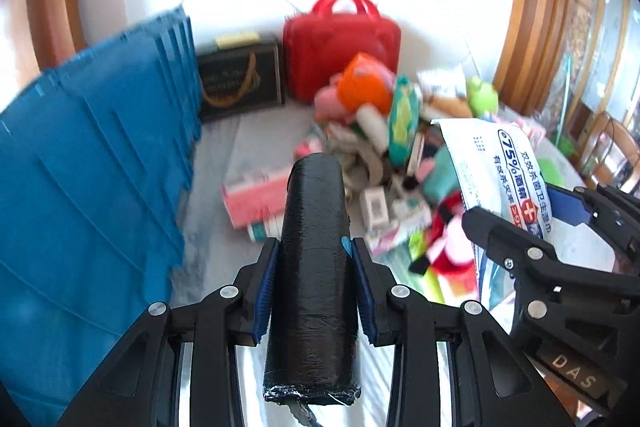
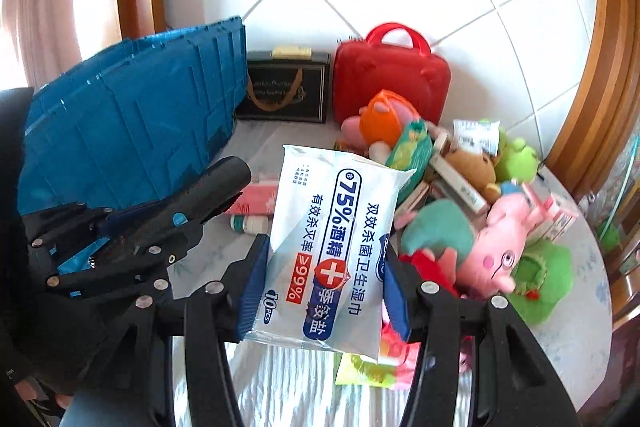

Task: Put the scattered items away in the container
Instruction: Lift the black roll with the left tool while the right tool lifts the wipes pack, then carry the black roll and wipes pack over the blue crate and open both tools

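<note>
My left gripper is shut on a black roll of plastic bags, which points forward above the table. The blue ribbed crate stands close on its left. My right gripper is shut on a white and blue pack of wet wipes, held upright. In the left wrist view the wipes pack and the right gripper show at the right. In the right wrist view the left gripper with the black roll hangs in front of the blue crate.
A heap of plush toys, small boxes and packets covers the table's right side. A pink box lies near the crate. A red case and a black gift box stand against the tiled wall. The round table edge curves at the right.
</note>
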The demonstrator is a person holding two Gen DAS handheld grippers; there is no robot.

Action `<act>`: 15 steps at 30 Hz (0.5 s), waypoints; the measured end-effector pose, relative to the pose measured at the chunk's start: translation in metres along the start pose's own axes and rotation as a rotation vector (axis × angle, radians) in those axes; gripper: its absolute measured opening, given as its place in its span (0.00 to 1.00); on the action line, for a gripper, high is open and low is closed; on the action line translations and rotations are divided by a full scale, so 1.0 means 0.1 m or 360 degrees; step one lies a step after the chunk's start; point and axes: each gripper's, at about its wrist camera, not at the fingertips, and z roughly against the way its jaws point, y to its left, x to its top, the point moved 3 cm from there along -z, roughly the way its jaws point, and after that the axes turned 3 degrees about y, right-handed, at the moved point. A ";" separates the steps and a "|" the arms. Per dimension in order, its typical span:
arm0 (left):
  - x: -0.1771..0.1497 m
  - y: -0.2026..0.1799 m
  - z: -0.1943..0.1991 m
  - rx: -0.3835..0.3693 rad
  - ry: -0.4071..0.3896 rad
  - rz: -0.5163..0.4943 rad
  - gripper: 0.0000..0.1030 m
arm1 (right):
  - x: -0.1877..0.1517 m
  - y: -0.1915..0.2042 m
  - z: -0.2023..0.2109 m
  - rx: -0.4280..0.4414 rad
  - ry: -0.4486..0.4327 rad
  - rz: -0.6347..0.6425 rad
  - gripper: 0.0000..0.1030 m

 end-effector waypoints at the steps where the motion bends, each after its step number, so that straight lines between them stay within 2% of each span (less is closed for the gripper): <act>1: 0.08 0.03 0.13 0.0005 -0.0040 0.0020 0.33 | 0.12 0.01 0.09 -0.0006 -0.0048 0.0027 0.50; 5: 0.24 0.42 0.57 0.0129 -0.0158 0.0103 0.33 | 0.63 0.18 0.54 0.0053 -0.0254 0.0122 0.50; 9: 0.37 0.85 1.00 0.0274 -0.0266 0.0187 0.33 | 1.04 0.57 0.83 0.0171 -0.0399 0.0238 0.50; 13: 0.49 1.29 1.43 0.0420 -0.0374 0.0271 0.33 | 1.28 1.18 0.93 0.0344 -0.0457 0.0373 0.50; 15: 0.43 1.56 1.52 0.0501 -0.0362 0.0324 0.33 | 1.33 1.51 0.90 0.0429 -0.0449 0.0435 0.50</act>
